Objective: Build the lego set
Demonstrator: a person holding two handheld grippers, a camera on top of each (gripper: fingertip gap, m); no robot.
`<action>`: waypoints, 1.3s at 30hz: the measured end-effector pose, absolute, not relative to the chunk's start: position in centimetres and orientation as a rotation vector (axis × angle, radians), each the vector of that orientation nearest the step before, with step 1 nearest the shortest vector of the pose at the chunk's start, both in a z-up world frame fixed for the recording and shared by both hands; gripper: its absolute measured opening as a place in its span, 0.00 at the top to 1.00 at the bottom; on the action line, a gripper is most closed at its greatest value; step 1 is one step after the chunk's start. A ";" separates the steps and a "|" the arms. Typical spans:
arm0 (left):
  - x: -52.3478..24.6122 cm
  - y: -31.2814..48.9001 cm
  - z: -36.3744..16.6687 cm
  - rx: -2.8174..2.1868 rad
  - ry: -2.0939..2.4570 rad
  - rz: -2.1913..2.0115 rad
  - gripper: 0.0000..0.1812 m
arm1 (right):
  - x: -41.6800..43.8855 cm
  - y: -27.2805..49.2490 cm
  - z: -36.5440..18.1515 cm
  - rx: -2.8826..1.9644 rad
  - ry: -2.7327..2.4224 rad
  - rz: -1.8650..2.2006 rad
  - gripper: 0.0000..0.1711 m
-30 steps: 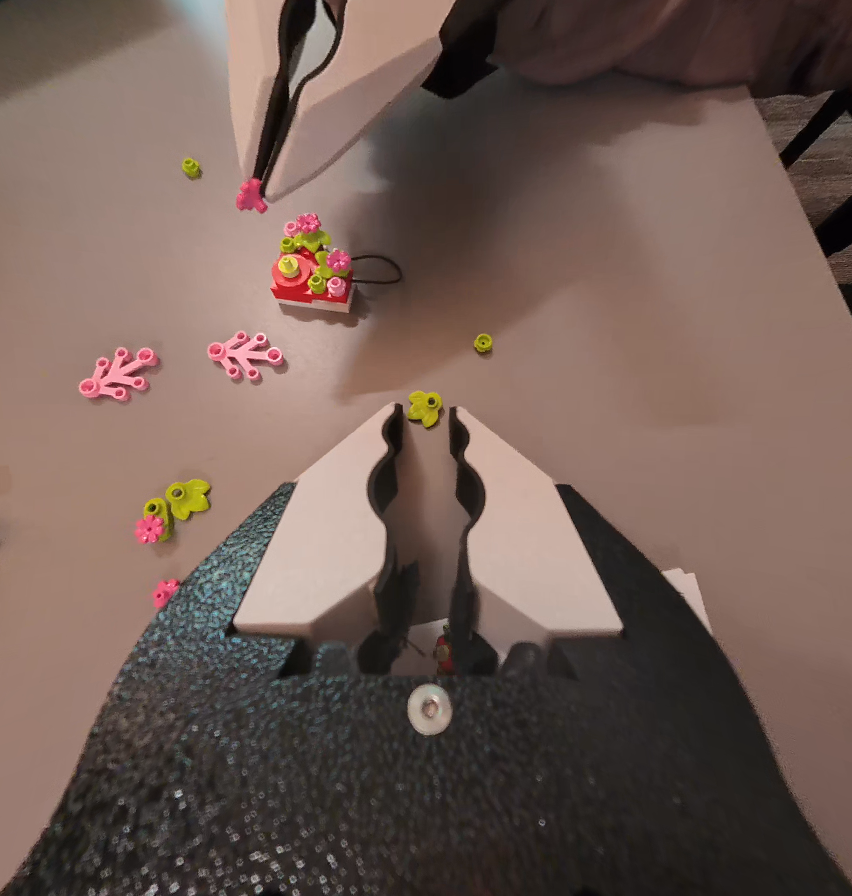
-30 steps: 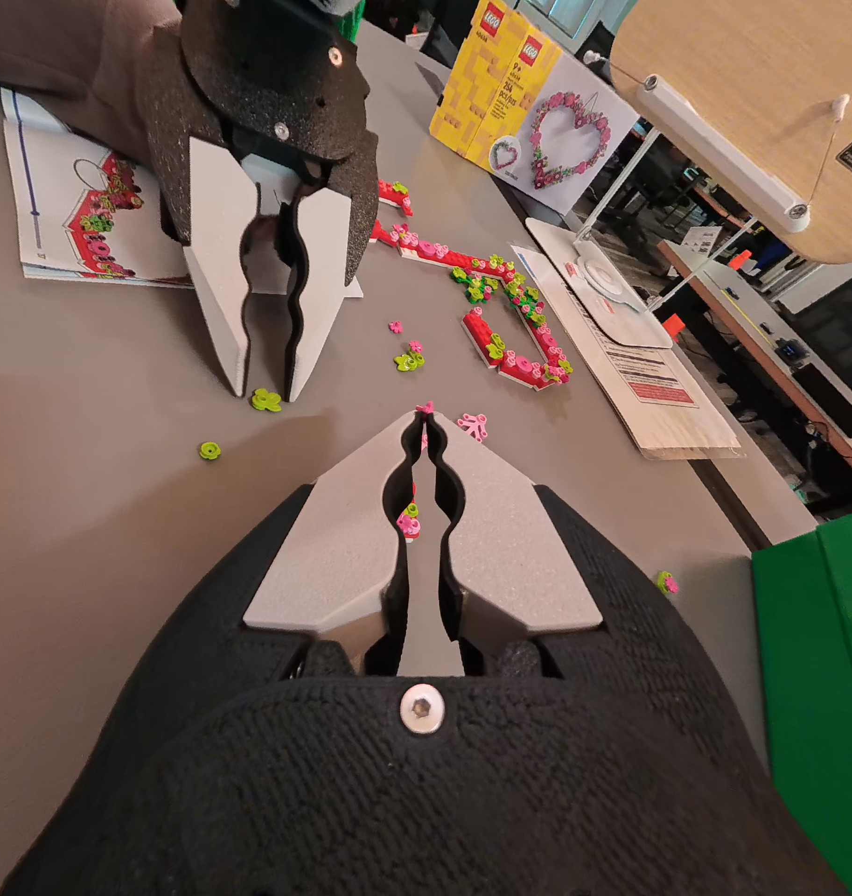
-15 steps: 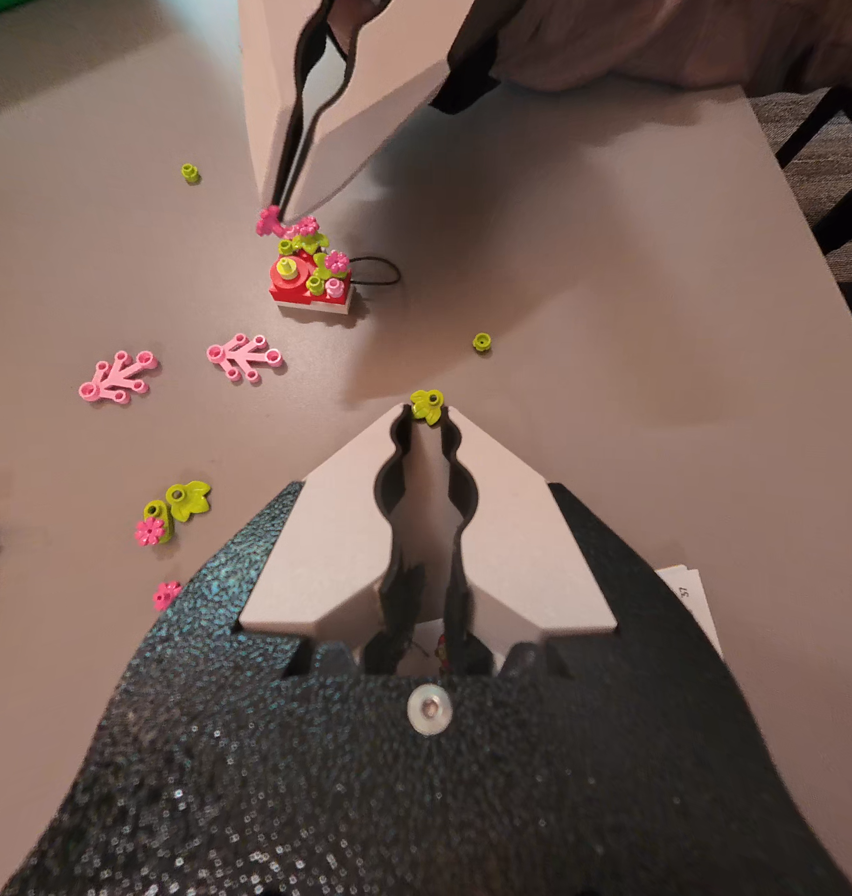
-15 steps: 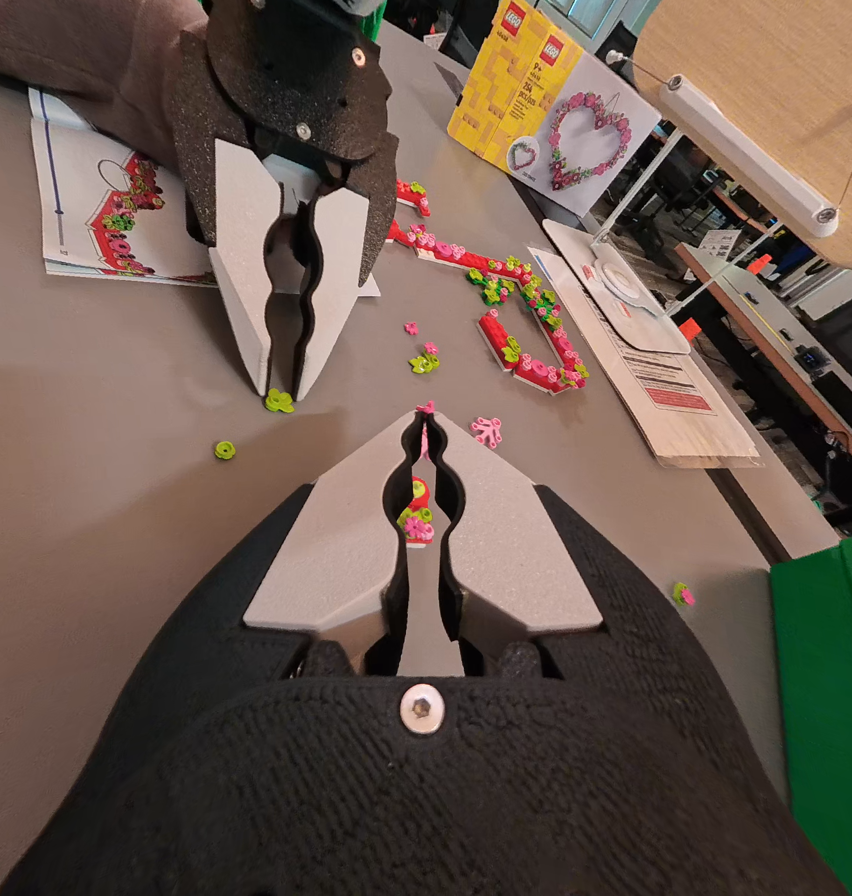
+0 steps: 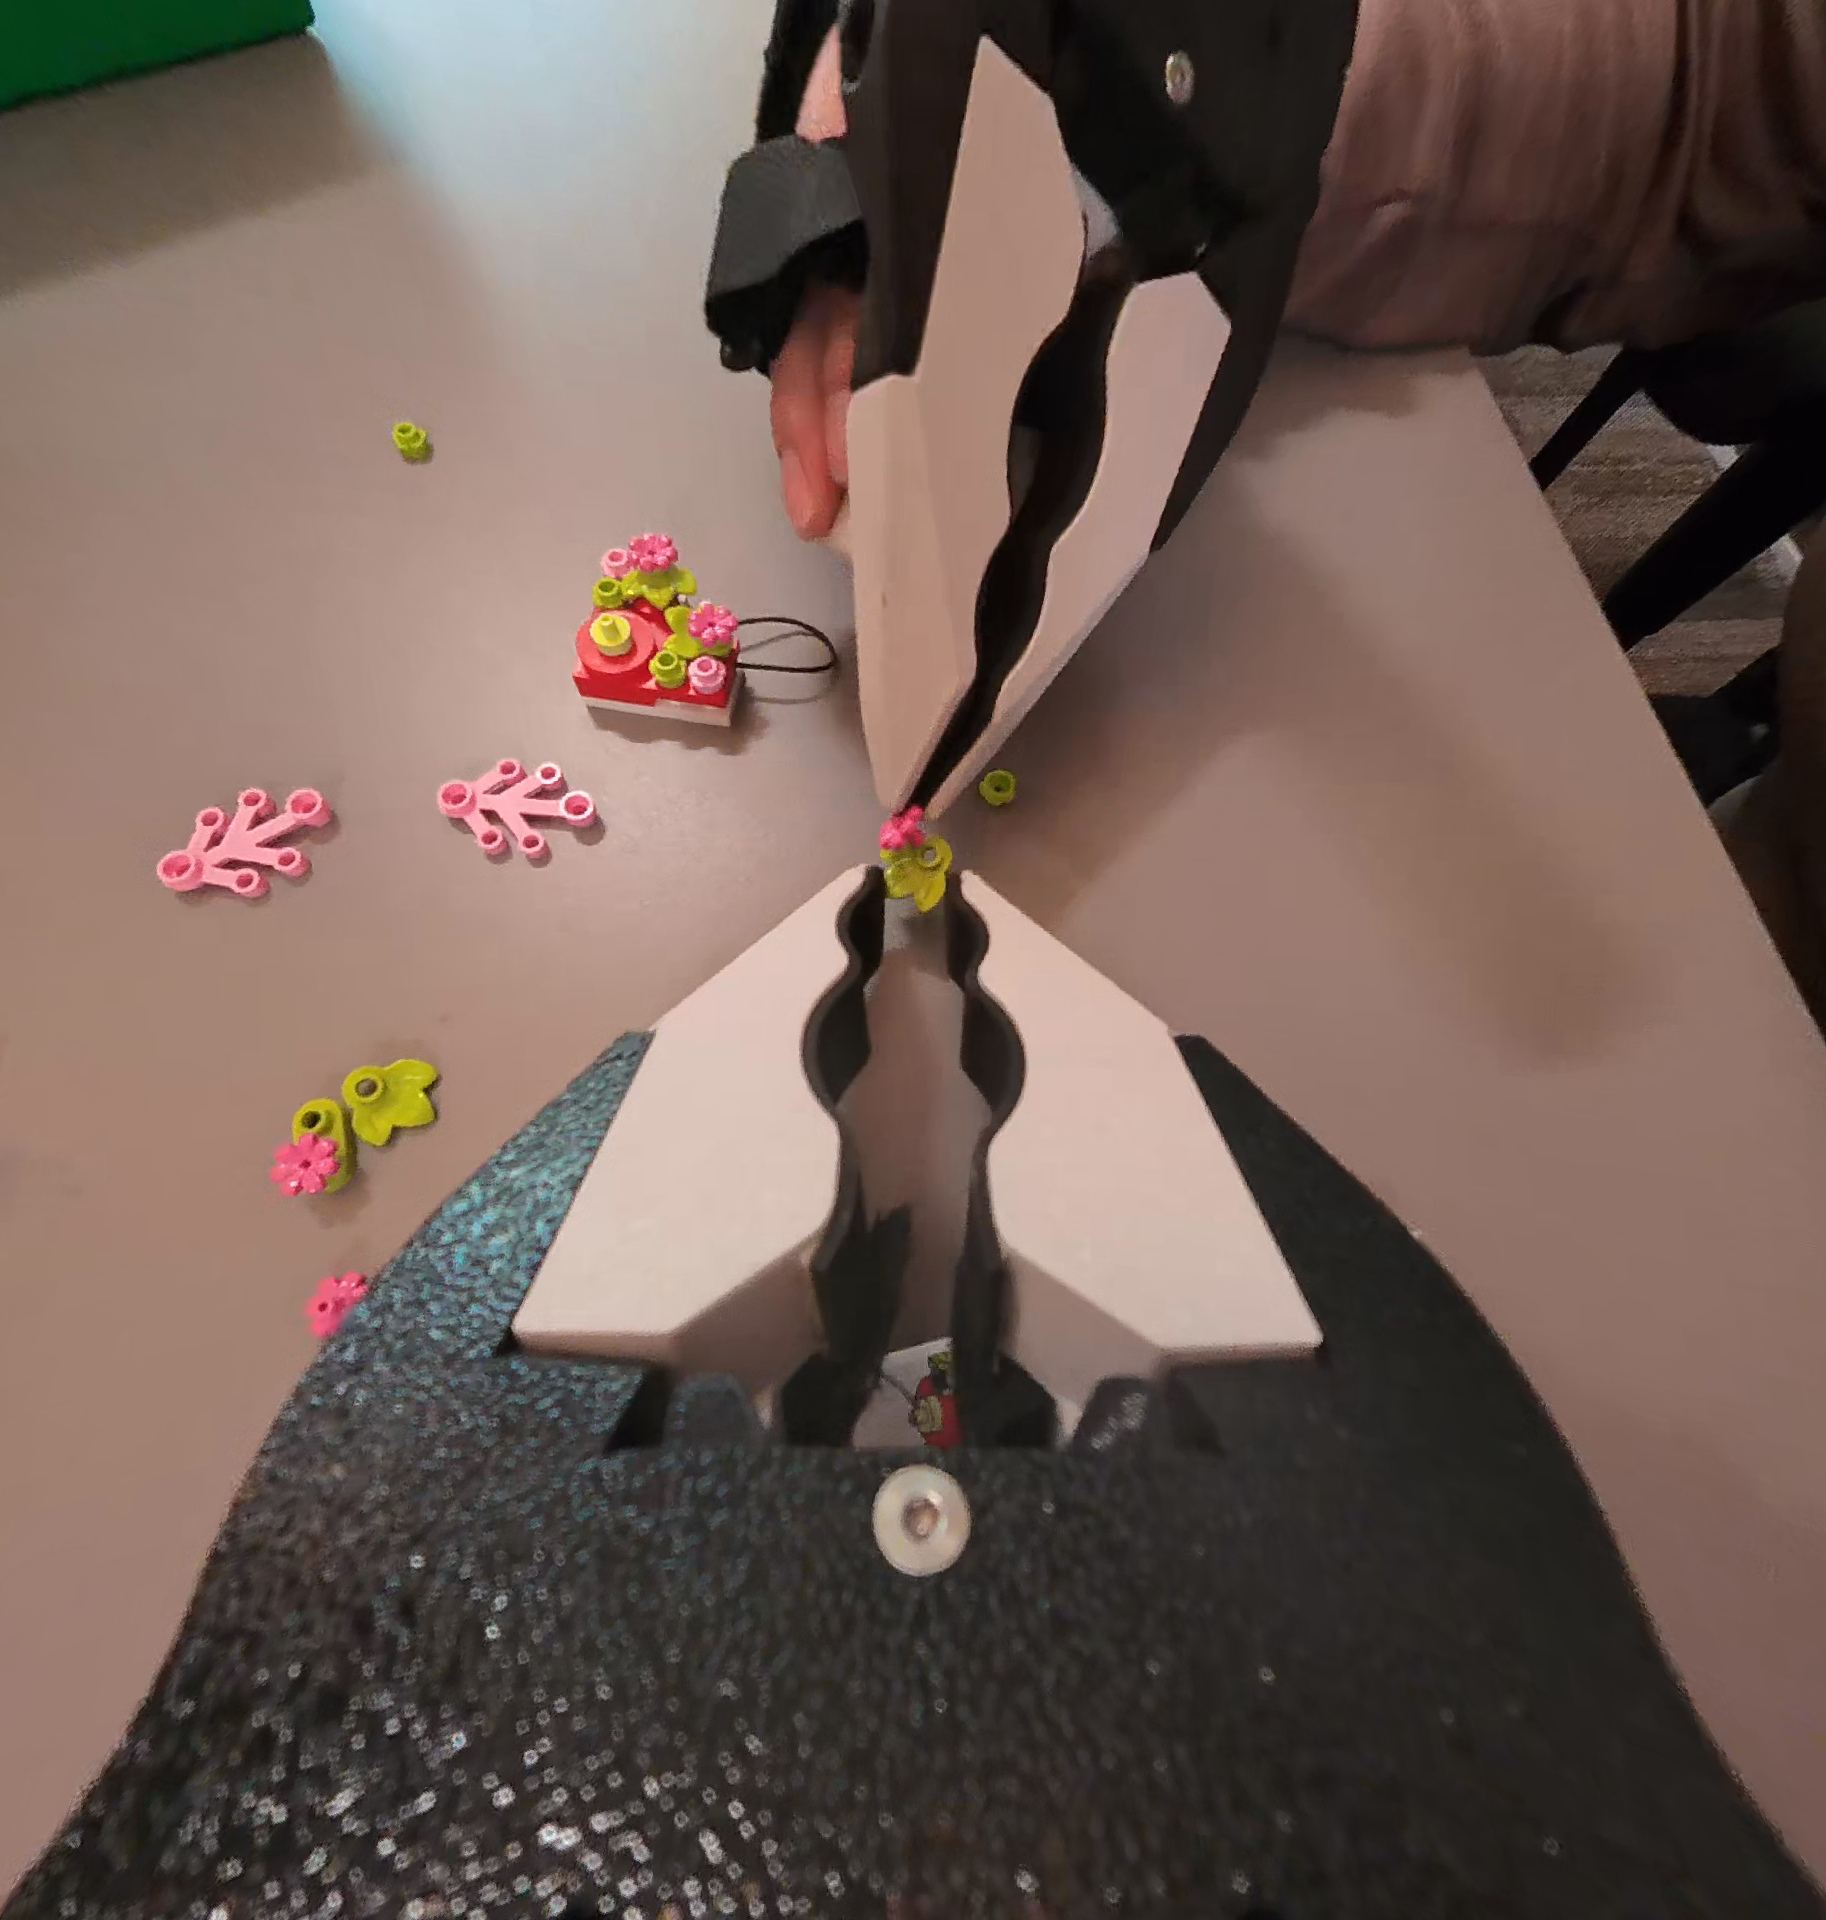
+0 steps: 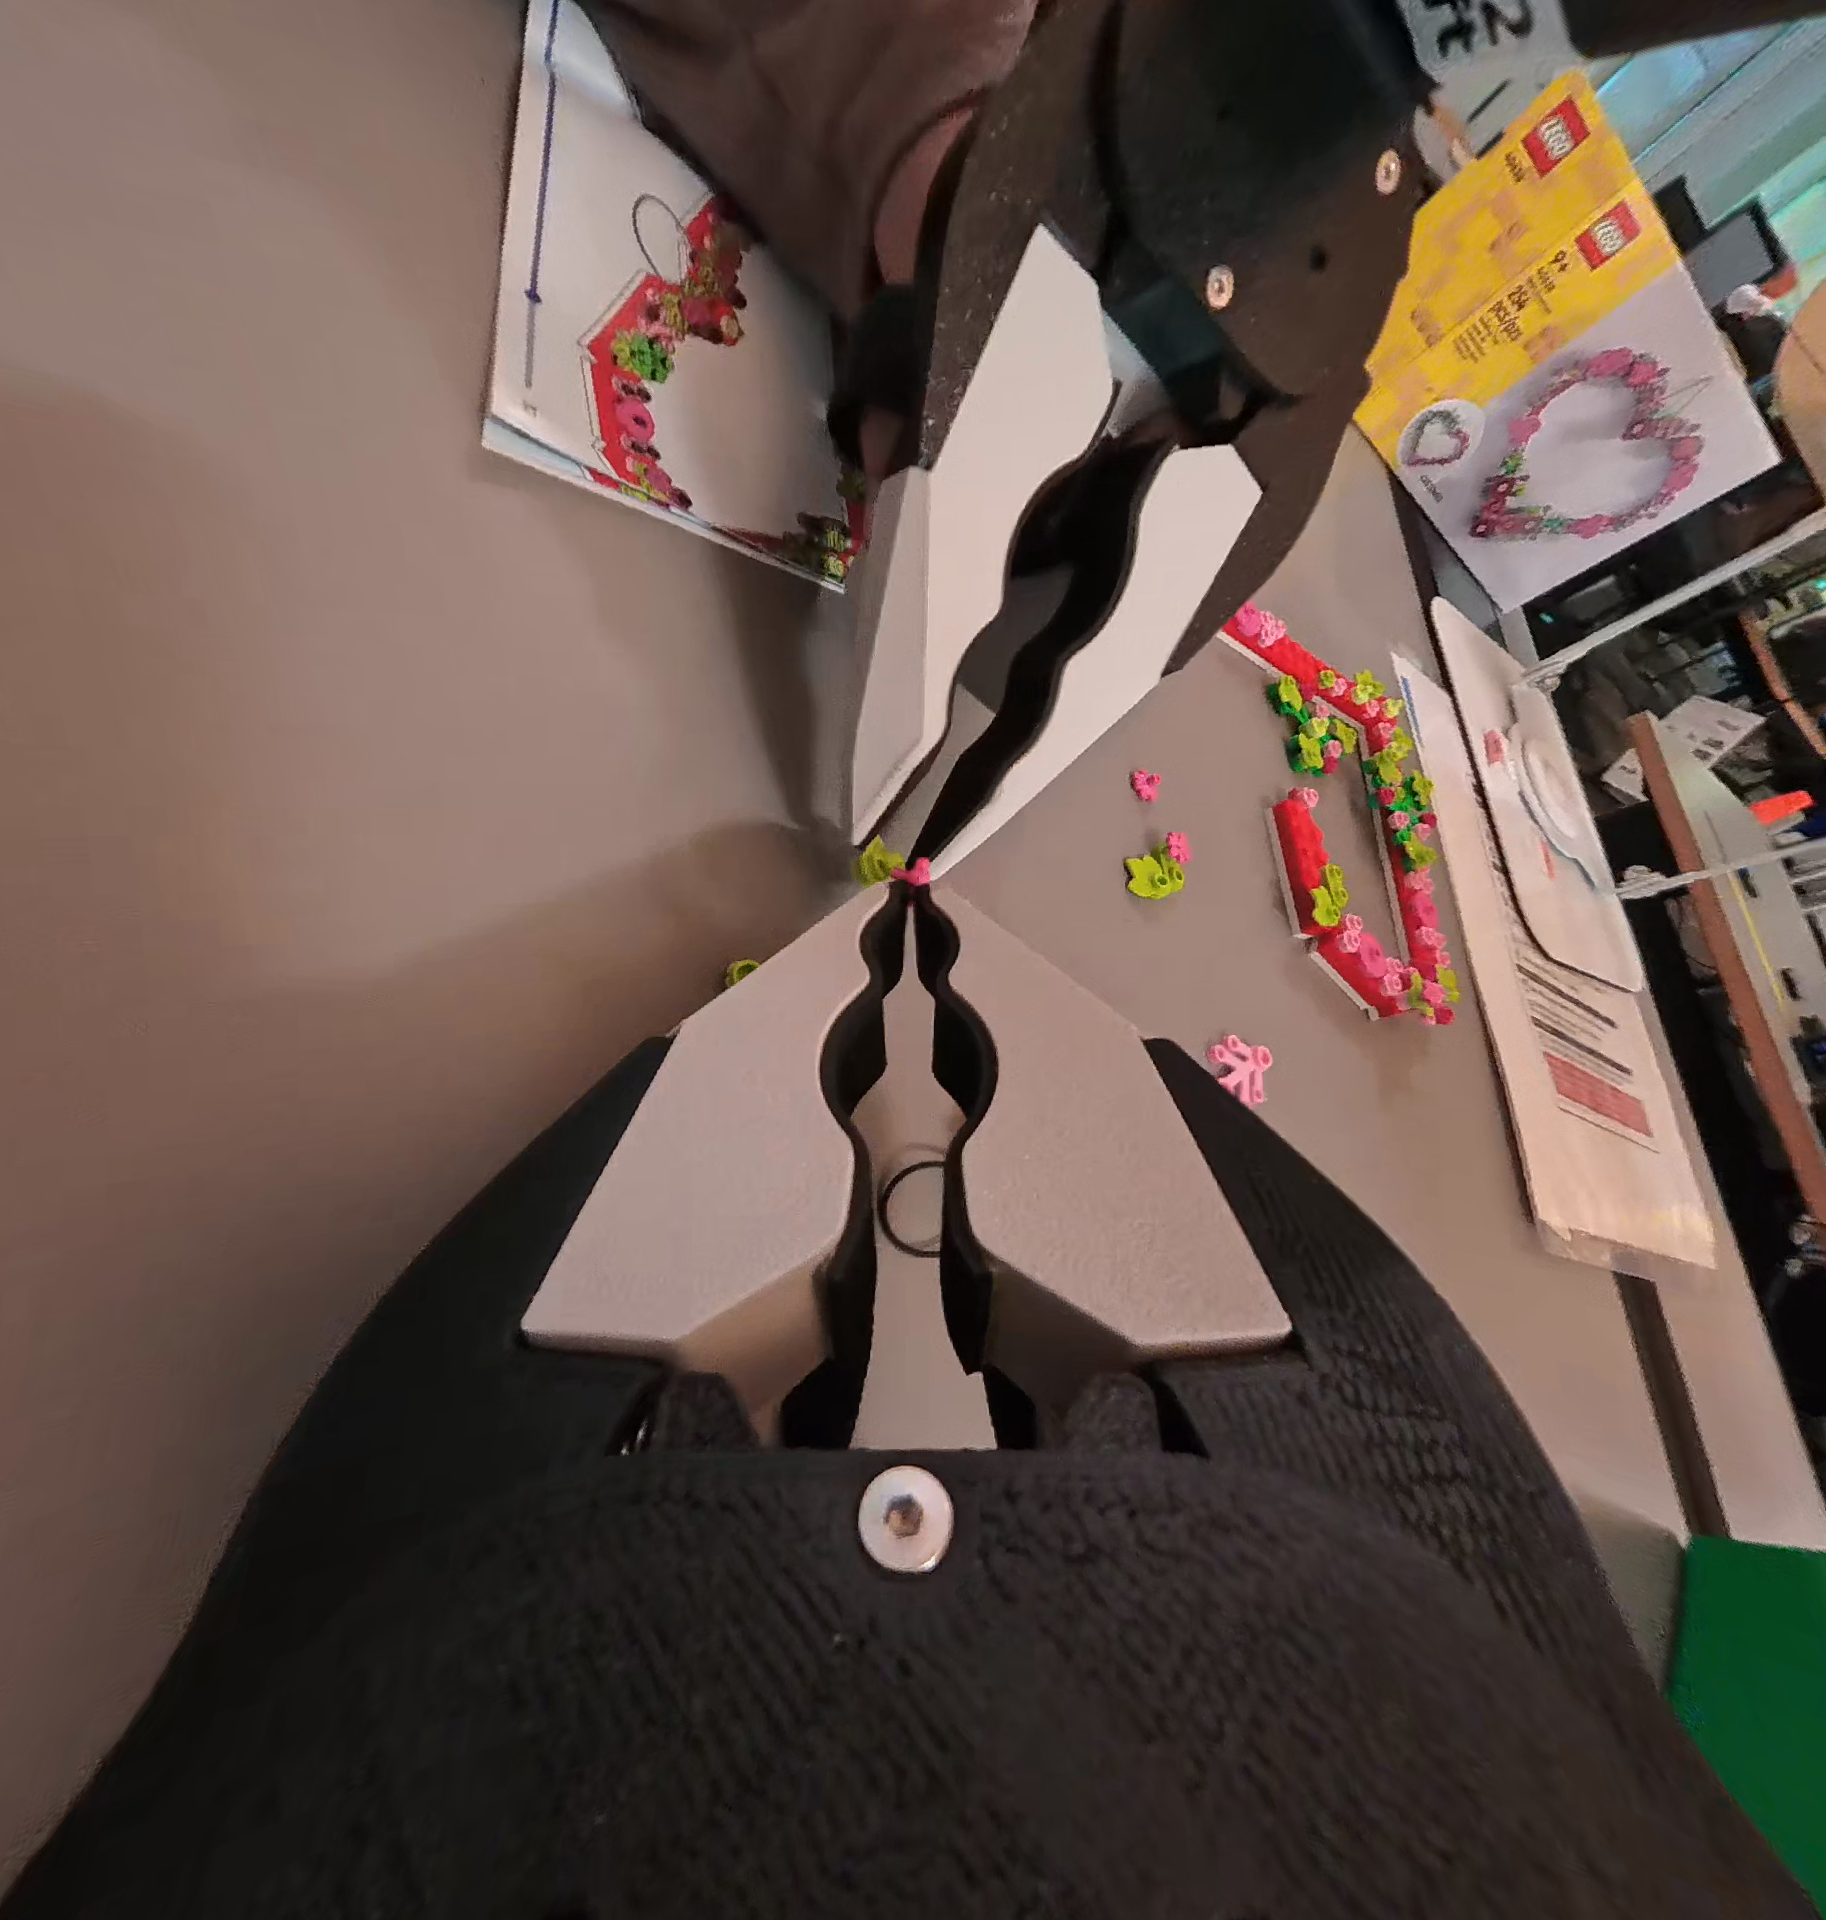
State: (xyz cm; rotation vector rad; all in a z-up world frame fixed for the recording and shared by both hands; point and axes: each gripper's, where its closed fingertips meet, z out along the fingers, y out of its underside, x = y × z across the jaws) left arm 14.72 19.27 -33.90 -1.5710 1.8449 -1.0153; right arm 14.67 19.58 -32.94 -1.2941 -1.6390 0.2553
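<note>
Left wrist view: the left gripper (image 5: 914, 902) has its fingers slightly parted around a green leaf (image 5: 919, 875); whether they pinch it is hard to tell. The right gripper (image 5: 914, 812) meets it tip to tip, fingers closed on a pink flower (image 5: 902, 830) that touches the leaf. A half second ago that flower hung by the small red build (image 5: 657, 649), which now stands clear to the left. The surface (image 5: 1356, 935) ends close on the right.

Right wrist view: the right gripper (image 6: 911, 896) grips the flower (image 6: 913, 873), mostly hidden by its tips; the leaf (image 6: 876, 862) peeks out beside it. The booklet (image 6: 618, 343) is partly covered; the red heart frame (image 6: 1350, 831) lies well apart.
</note>
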 end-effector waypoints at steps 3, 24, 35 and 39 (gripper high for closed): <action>14.7 19.3 -34.0 -1.575 1.850 -1.012 0.94 | 14.6 19.5 -32.8 -1.266 -1.651 0.223 1.00; 14.5 18.8 -35.1 -1.602 1.931 -0.946 0.94 | 14.4 19.0 -34.2 -1.079 -1.846 -0.106 1.00; 14.5 18.7 -35.2 -1.604 1.940 -0.950 0.94 | 14.2 18.6 -34.3 -1.054 -1.869 -0.124 1.00; 14.5 18.6 -35.2 -1.602 1.946 -0.946 0.94 | 14.1 18.5 -34.4 -1.043 -1.882 -0.134 1.00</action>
